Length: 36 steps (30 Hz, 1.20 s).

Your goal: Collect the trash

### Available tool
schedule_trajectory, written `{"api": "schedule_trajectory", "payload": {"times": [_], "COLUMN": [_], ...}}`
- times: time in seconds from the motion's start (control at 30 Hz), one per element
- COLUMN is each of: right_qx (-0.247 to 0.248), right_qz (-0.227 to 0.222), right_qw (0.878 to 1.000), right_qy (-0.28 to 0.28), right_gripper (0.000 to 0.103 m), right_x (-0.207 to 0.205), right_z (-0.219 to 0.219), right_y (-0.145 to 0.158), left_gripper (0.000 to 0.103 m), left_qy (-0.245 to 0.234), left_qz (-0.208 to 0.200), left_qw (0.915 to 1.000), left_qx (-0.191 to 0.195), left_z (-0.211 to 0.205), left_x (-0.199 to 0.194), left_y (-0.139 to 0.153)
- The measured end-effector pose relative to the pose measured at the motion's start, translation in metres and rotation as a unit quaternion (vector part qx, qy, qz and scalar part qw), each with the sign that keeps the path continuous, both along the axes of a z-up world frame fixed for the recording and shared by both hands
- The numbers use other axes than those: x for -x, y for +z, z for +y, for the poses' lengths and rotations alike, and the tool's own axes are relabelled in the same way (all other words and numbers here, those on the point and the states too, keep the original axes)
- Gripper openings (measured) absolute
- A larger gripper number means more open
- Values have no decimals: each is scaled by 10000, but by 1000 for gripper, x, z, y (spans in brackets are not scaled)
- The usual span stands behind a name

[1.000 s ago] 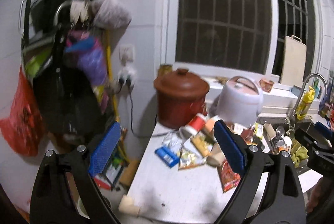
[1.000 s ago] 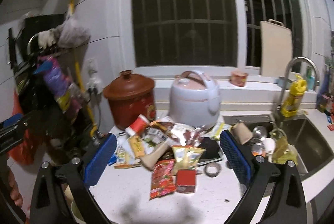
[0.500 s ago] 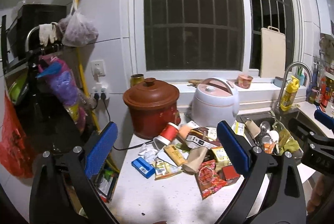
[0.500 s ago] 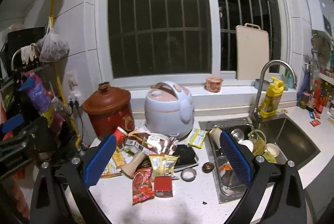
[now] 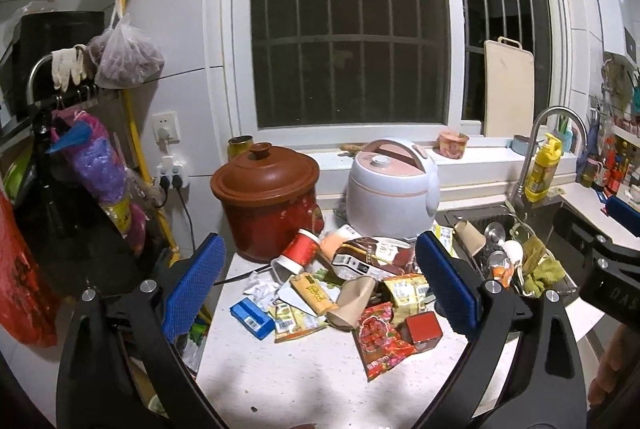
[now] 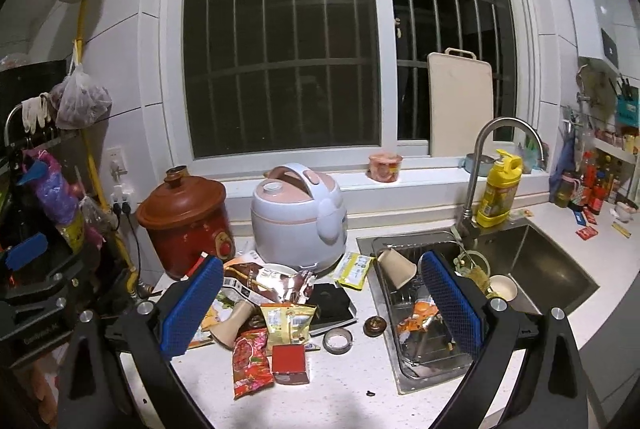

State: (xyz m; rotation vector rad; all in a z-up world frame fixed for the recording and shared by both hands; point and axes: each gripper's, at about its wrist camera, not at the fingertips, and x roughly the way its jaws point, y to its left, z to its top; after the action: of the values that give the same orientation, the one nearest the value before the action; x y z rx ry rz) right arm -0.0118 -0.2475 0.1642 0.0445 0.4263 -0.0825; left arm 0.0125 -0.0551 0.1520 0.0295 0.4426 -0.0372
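Swinging both views from the side rack over the last second, we now face the table [image 5: 304,381] squarely. Our trash pile [image 5: 348,293] lies heaped below the cookers. The left tool [image 5: 316,285] and right tool [image 6: 320,305] gape wide, holding nothing, so collecting remains ahead.

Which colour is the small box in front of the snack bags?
Red box, clearest in the right wrist view.

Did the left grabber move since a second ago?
Yes. The left gripper swung right and back: the brown pot, earlier up between its fingers, now sits further left, more counter showing.
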Motion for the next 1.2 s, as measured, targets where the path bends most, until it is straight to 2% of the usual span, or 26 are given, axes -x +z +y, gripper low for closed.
{"api": "schedule_trajectory", "payload": {"times": [0.5, 1.2], "right_qx": [50, 13], "right_qz": [7, 39], "right_qw": [9997, 9999], "right_qy": [-253, -137], "right_gripper": [98, 98], "right_x": [10, 14], "right_z": [-21, -20], "right_y": [1, -1], "left_gripper": [93, 93], "left_qy": [-186, -170], "left_qz": [66, 88], "left_qw": [9998, 9998], "left_qx": [3, 3], "left_z": [-18, -20], "left_x": [-3, 0], "left_y": [-4, -7]}}
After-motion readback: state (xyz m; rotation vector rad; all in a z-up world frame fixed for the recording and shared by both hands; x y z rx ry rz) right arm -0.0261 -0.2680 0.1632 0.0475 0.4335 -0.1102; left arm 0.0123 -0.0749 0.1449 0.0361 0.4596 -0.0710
